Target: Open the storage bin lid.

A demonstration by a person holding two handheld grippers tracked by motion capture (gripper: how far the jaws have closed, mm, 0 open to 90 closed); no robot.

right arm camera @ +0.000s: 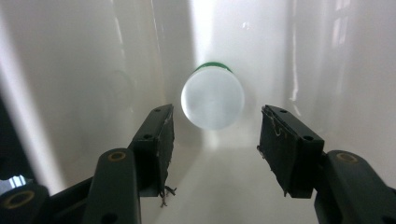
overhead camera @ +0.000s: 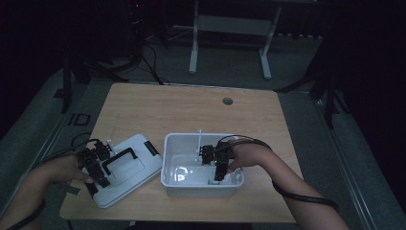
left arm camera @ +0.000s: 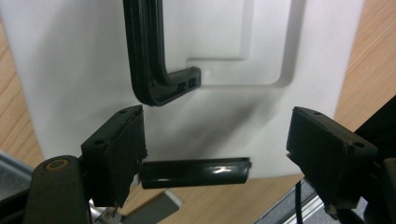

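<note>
1. Two black jaws of the right gripper (right arm camera: 215, 140) stand apart, down inside the white plastic box (overhead camera: 168, 163). Nothing is pinched between them.
2. Just past those jaws lies a small round bottle with a pale, frosted end and a green band (right arm camera: 213, 97). It rests on the box floor, close to a wall, with its round end facing the jaws. It looks let go, as no pad touches it.
3. I think the bottle is light and stiff. Its smooth, round sides may slip or roll. A good place to grab it is across the middle of its body, one jaw on each side.
4. Over on the other side, the left gripper (left arm camera: 215, 154) hangs with its jaws wide apart over the flat white plastic lid with a black handle (left arm camera: 233, 42). It holds nothing. A shiny black clip (left arm camera: 194, 172) on the lid's edge lies between the jaws, with one end right by one jaw.
5. From high up, the lid (overhead camera: 139, 163) lies just beside the box on the light brown wooden table (overhead camera: 191, 105).
6. Farther back, grey floor and white table legs (overhead camera: 194, 48) sit in the dark.
</note>
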